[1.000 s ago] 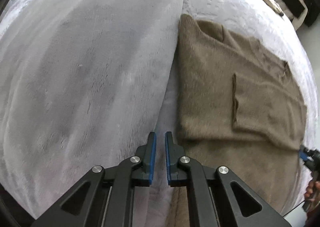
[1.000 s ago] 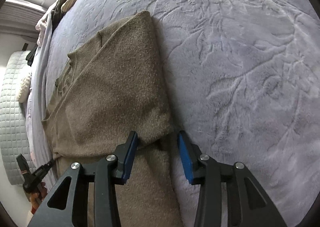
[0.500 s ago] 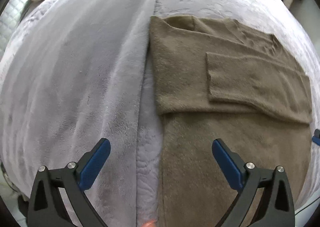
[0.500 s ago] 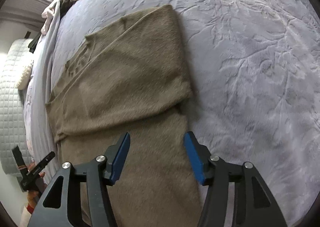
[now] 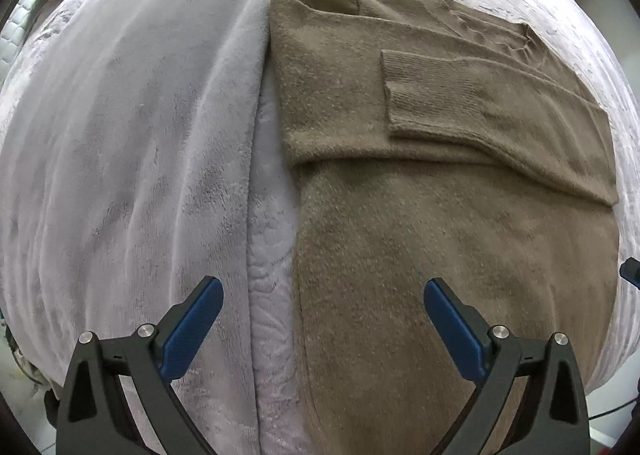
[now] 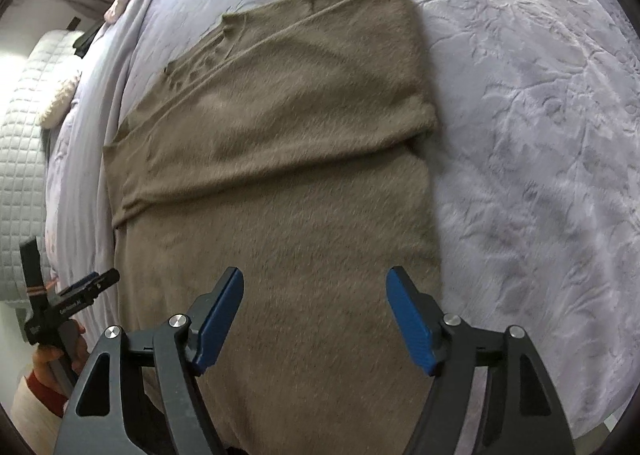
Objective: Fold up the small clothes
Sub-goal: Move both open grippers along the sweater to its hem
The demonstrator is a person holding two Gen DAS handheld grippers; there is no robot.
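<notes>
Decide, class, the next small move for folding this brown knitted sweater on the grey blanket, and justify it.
Probably lower both open grippers to the brown knitted sweater's near hem and grip it: the sleeves already lie folded across the chest, while the lower body lies flat and unfolded on the grey embossed blanket.

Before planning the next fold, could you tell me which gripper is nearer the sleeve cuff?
Left, probably. The left gripper straddles the sweater's left edge, facing the cuff; the right gripper, jaws opening, hovers near its far edge.

The sweater's (image 5: 400, 255) hem runs behind the left tongs (image 5: 323, 319) and off the bottom edge. Right of them, only a blue tip of the right tongs (image 5: 630, 271) shows at the frame edge. Left of the right tongs, the hand (image 6: 60, 359) is half cut off.
</notes>
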